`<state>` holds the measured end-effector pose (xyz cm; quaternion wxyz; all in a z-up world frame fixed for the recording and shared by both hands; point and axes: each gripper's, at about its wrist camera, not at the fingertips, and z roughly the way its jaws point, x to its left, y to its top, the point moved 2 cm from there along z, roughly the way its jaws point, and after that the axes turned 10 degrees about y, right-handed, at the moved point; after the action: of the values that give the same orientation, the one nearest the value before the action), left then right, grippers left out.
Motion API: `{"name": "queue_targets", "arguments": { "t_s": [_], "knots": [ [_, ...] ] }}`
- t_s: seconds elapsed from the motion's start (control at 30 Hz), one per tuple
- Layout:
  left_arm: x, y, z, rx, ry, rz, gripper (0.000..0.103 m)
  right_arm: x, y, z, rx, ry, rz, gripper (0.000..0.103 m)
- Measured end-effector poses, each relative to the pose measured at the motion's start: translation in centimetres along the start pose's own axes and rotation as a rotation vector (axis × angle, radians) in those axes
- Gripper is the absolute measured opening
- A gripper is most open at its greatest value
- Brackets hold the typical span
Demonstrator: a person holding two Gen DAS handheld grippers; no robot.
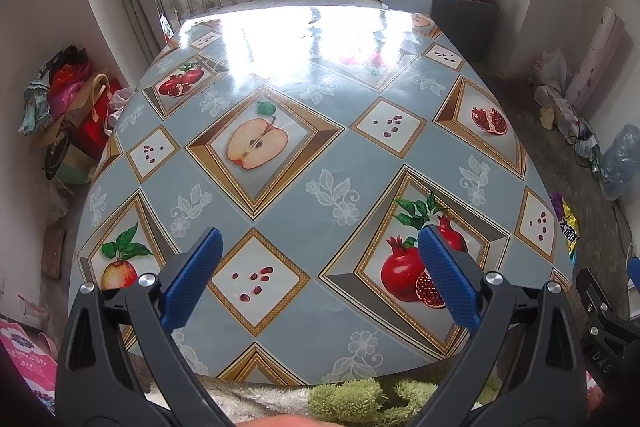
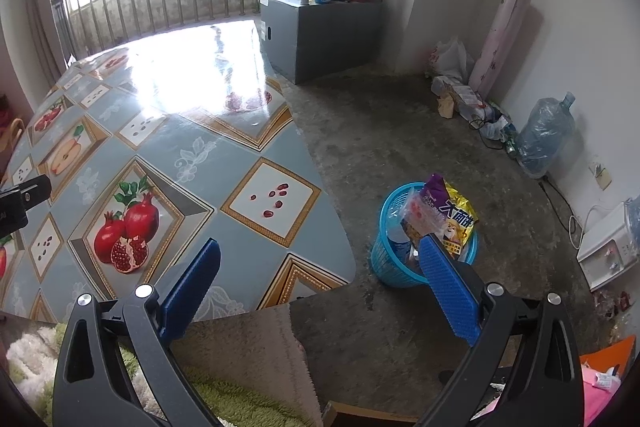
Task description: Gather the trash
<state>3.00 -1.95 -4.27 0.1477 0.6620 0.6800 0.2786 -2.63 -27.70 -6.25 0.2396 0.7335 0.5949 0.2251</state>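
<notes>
A blue plastic basket [image 2: 386,269] stands on the concrete floor to the right of the table. Snack wrappers [image 2: 444,213] stick up out of it, one purple and yellow, one pale with red print. My right gripper [image 2: 320,259] hangs open above the table's near right corner and the floor, nothing between its blue pads [image 2: 450,283]. My left gripper [image 1: 320,247] is open over the near part of the table [image 1: 288,195], holding nothing. The yellow wrapper [image 1: 568,227] peeks past the table's right edge in the left wrist view.
The table wears a glossy blue cloth printed with apples and pomegranates. A grey cabinet [image 2: 320,35] with bottles stands at the back. Bags and a water jug [image 2: 544,135] line the right wall. A white appliance [image 2: 608,247] sits on the floor. Green fuzzy fabric [image 1: 348,399] lies below.
</notes>
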Motion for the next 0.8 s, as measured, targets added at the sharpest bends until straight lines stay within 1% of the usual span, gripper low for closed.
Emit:
{"name": "queue_targets", "arguments": {
  "t_s": [0.33,0.47,0.67,0.8],
  "knots": [
    [-0.20,0.02,-0.25,-0.003,-0.003,0.010,0.094,-0.02,-0.06,0.04,0.001,-0.002,0.002,0.096],
    [-0.29,-0.03,-0.16,0.007,-0.003,0.009,0.094,0.07,0.00,0.17,0.010,-0.002,0.001,0.096],
    [0.01,-0.06,-0.26,0.008,-0.005,0.009,0.094,0.21,-0.04,-0.06,-0.007,-0.003,-0.001,0.096],
    [0.00,-0.13,-0.19,0.015,-0.005,0.007,0.094,0.25,-0.13,0.13,0.002,-0.006,-0.004,0.096]
  ]
}}
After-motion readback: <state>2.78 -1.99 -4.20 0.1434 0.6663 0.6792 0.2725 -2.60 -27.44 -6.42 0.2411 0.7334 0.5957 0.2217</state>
